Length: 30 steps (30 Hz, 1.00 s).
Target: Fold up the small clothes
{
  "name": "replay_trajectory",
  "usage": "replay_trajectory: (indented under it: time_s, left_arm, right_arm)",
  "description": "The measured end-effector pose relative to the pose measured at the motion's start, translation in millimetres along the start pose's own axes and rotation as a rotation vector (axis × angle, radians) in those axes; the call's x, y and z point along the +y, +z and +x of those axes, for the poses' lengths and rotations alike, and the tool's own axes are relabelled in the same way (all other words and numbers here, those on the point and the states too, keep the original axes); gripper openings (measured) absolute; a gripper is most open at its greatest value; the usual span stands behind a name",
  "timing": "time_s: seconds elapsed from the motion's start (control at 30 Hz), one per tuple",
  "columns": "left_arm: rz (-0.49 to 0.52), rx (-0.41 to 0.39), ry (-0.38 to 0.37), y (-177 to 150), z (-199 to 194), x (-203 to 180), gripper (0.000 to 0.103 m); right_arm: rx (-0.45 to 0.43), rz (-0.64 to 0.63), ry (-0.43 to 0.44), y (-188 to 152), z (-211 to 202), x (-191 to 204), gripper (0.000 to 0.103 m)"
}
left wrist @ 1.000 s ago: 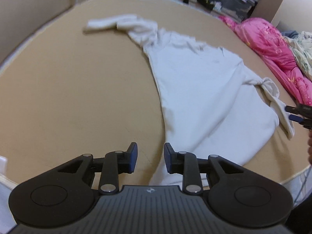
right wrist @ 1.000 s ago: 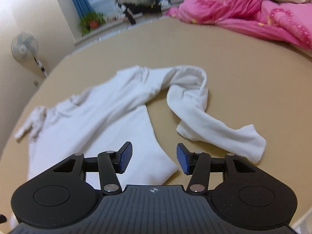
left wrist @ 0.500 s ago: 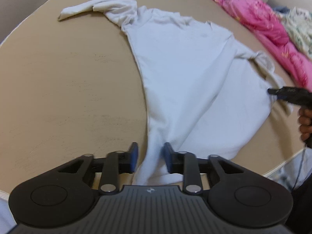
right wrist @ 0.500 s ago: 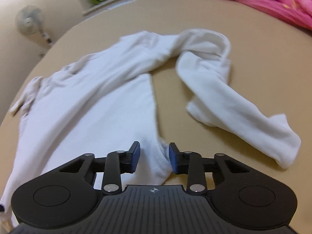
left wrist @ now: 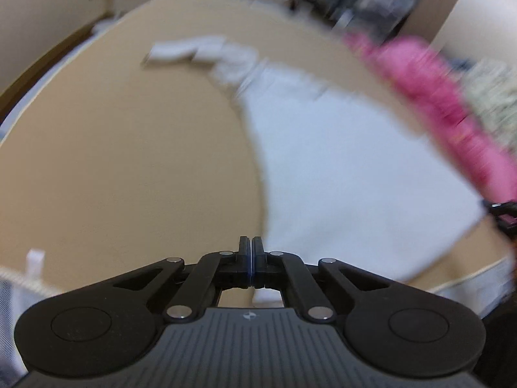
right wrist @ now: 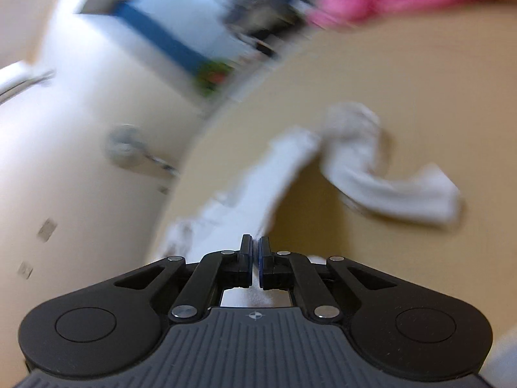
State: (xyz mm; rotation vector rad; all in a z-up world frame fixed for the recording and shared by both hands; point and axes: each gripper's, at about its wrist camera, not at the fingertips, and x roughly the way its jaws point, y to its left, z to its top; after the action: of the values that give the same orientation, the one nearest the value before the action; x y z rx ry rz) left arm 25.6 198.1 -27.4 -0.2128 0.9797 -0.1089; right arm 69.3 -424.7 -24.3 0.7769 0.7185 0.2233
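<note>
Each hand-held gripper, left (left wrist: 251, 260) and right (right wrist: 255, 260), has just clenched a hem corner of the white long-sleeved cotton garment (left wrist: 339, 174), which stretches ahead across the tan desk (left wrist: 129, 161), likely to lift it for folding.

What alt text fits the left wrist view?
Left gripper shut on the hem of a white shirt spread over a tan surface. Pink bedding lies along the right; the whole view is motion-blurred.
</note>
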Motion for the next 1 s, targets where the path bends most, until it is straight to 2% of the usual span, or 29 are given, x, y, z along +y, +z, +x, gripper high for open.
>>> replay_trajectory:
  time_s: [0.03,0.07,0.13,0.17,0.23,0.27,0.37,0.5,0.53,0.63,0.67,0.7,0.77,0.8,0.87,0.9,1.0]
  left_arm:
    - [0.019,0.028,0.018,1,9,-2,0.001]
    - [0.035,0.05,0.018,2,16,-5,0.002]
    - [0.039,0.078,-0.006,5,25,-12,0.013]
    - [0.038,0.086,-0.013,5,29,-16,0.017]
    - [0.053,0.113,-0.019,6,40,-28,0.03]
    - [0.07,0.135,-0.012,5,49,-35,0.031]
    - [0.091,0.193,0.011,4,70,-47,0.031]
    - [0.098,0.241,0.082,-3,91,-49,0.031]
    - [0.095,0.244,0.087,-4,94,-50,0.032]
    - [0.122,0.234,0.09,-6,93,-56,0.029]
    - [0.143,0.225,0.094,-8,90,-57,0.023]
    - [0.156,0.217,0.09,-10,88,-60,0.005]
    - [0.176,0.179,0.074,-12,76,-64,0.005]
    - [0.182,0.142,0.066,-12,66,-64,0.005]
    - [0.16,0.048,0.01,-11,35,-60,0.005]
    - [0.142,-0.003,-0.034,-11,17,-55,0.005]
    - [0.137,-0.139,-0.106,-21,-37,-45,0.004]
  right_arm:
    - [0.041,-0.011,-0.072,-1,6,-6,0.008]
    - [0.081,-0.044,-0.153,-3,13,-10,0.008]
    - [0.13,-0.145,-0.283,-5,28,-13,0.011]
    - [0.138,-0.157,-0.303,-5,32,-14,0.015]
    - [0.154,-0.151,-0.32,-7,40,-19,0.043]
    - [0.171,-0.154,-0.319,-8,44,-20,0.047]
    - [0.255,-0.248,-0.339,-23,55,-13,0.048]
    - [0.366,-0.367,-0.446,-43,68,-14,0.048]
    - [0.367,-0.391,-0.453,-46,67,-12,0.048]
    - [0.376,-0.437,-0.456,-51,61,-6,0.048]
    - [0.384,-0.449,-0.459,-53,61,-5,0.048]
    - [0.389,-0.465,-0.459,-55,60,-4,0.044]
    - [0.394,-0.492,-0.436,-59,58,-2,0.004]
    - [0.383,-0.503,-0.423,-59,53,1,0.005]
    - [0.299,-0.486,-0.368,-52,35,7,0.005]
    - [0.258,-0.444,-0.329,-47,26,8,0.004]
    - [0.097,-0.222,-0.124,-28,-31,3,0.004]
